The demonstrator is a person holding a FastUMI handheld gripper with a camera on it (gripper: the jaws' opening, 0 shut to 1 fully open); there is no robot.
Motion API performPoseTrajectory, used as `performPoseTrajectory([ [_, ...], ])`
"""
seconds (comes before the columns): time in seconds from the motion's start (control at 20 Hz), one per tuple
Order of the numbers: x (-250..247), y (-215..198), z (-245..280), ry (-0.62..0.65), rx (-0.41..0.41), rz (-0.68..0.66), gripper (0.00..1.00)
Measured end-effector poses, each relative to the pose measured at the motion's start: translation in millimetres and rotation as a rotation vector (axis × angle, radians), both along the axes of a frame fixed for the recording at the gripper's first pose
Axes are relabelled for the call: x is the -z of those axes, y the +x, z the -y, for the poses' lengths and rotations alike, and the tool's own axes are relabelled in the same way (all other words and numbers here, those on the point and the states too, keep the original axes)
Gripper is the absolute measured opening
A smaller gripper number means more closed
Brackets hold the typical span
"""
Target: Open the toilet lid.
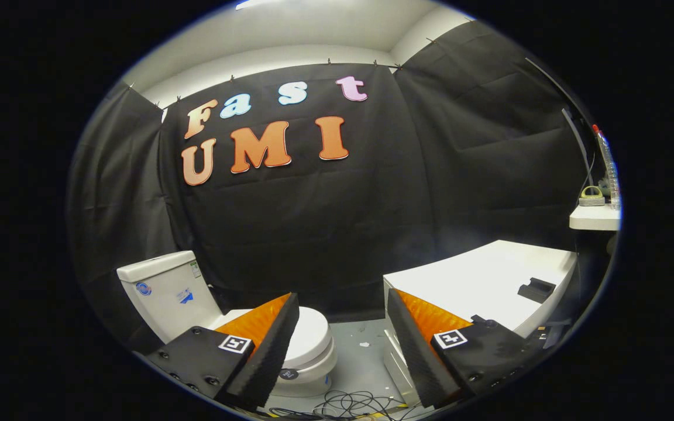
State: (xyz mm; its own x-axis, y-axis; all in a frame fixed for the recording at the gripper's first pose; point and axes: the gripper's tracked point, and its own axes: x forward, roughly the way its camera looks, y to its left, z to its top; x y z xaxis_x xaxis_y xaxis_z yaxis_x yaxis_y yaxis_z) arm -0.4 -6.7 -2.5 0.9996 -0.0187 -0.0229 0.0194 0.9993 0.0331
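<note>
The toilet lid [309, 336] is down flat on the bowl, so nothing is done yet; I judge the whole lift is left. It sits on the grey floor [360, 356], partly behind my left finger, with the tank [164, 292] at its back. My gripper [343, 351] is wide open and holds nothing. Cables [343, 403] lie on the floor below, a white tabletop [483, 280] stands to the right, black cloth behind.

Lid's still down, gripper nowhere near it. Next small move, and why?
Probably swing toward the toilet and descend to the lid's front edge. The gripper is open, holding nothing, well above the floor; the toilet lid lies closed on the bowl, partly behind one finger, beside the white table.
</note>
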Motion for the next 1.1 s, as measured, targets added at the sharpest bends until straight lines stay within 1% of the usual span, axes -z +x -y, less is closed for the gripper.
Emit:
performPoseTrajectory([
  [0.4, -3, 0, -1, 0.007, -0.005, 0.010, 0.97],
  [0.65, -9, 18, -11, -0.012, -0.028, 0.020, 0.98],
  [0.8, -29, 33, -18, -0.045, -0.029, 0.049, 0.98],
  [0.9, -42, 45, -32, -0.040, -0.051, 0.073, 0.98],
  [0.95, -47, 51, -43, -0.036, -0.076, 0.079, 0.98],
  [1.1, -55, 69, -65, -0.054, -0.114, 0.093, 0.98],
])
